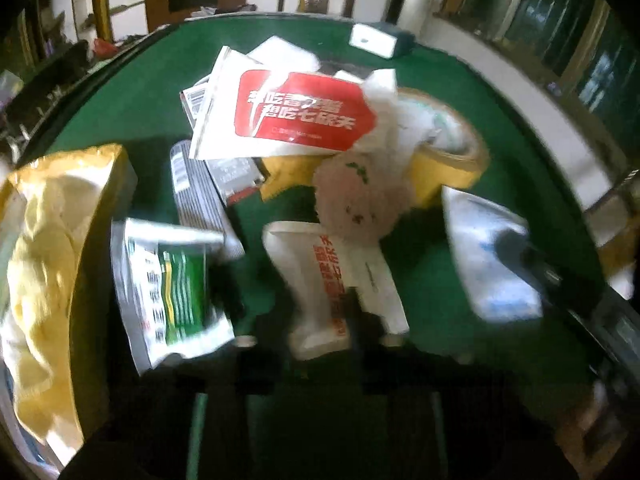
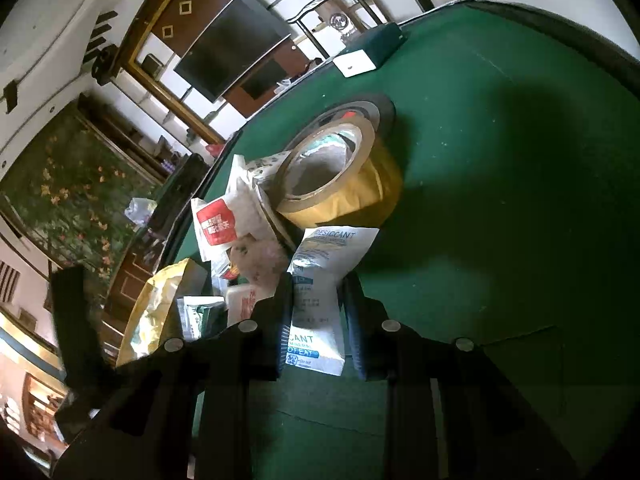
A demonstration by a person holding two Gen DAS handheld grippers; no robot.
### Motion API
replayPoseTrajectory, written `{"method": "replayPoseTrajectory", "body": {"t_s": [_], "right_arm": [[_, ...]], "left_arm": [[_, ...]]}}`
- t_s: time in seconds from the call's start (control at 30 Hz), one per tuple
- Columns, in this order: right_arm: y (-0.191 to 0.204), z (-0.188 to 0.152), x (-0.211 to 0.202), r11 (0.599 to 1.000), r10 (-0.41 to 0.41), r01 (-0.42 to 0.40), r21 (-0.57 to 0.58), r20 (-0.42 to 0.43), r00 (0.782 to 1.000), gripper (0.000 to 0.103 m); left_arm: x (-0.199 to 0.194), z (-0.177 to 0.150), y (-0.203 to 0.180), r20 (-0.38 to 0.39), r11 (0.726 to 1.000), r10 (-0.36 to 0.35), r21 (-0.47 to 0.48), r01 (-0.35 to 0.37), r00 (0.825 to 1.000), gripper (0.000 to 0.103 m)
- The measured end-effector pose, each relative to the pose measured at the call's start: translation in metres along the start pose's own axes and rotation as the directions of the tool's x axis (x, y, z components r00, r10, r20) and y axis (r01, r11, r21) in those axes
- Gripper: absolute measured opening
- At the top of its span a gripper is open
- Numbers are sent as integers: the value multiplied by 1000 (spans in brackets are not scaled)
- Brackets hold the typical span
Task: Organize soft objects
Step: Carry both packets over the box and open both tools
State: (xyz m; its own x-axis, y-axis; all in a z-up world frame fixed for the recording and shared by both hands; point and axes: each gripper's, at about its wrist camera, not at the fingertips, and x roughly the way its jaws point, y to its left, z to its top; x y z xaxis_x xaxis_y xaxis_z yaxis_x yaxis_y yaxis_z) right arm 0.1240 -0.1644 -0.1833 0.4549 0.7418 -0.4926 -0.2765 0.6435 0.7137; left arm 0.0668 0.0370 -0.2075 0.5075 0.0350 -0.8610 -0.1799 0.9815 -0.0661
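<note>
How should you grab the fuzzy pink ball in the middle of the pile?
Take the pink ball across its round middle, coming from above. It sits on top of the pile, with the tape roll close behind it and a white packet in front, so the sides are crowded. It looks soft, so a gentle pinch should probably hold.

green table point(image 2: 500, 200) | dark screen point(image 2: 236, 46) | white walls point(image 2: 48, 20)
</note>
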Motion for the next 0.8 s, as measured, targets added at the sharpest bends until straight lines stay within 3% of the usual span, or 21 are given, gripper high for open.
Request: {"method": "replayPoseTrajectory", "body": {"t_s": [0.13, 0.23, 0.3, 0.4, 0.5, 0.6, 0.67, 0.8], "right_arm": [[1, 1, 1, 1000, 13, -13, 4, -3, 1000, 24], [2, 2, 0, 1000, 19, -19, 4, 2, 1000, 24], [1, 2, -1, 999, 45, -45, 7, 8, 999, 24], [12, 0, -9, 995, 95, -94, -31, 40, 995, 24], [28, -3, -19, 982, 166, -161, -96, 51, 985, 24], [59, -10, -28, 960, 242, -234, -153, 34, 970, 24], [83, -18, -27, 929, 323, -318, -187, -8, 946, 24], [135, -36, -8, 887, 376, -392, -243, -113, 920, 24]], "left_arm": [[-19, -20, 11, -4, 991, -119, -66, 119, 993, 9], [-40, -33, 27, 22, 976, -168, -138, 170, 985, 9], [-54, -43, 37, 29, 957, -230, -177, 232, 973, 9], [-66, -51, 47, 49, 942, -269, -195, 273, 962, 9], [-86, -61, 62, 99, 910, -325, -236, 339, 941, 8], [-109, -59, 75, 168, 891, -340, -257, 374, 925, 8], [-131, -62, 93, 225, 887, -317, -275, 372, 922, 8], [-159, -66, 131, 307, 881, -248, -324, 346, 919, 8]]}}
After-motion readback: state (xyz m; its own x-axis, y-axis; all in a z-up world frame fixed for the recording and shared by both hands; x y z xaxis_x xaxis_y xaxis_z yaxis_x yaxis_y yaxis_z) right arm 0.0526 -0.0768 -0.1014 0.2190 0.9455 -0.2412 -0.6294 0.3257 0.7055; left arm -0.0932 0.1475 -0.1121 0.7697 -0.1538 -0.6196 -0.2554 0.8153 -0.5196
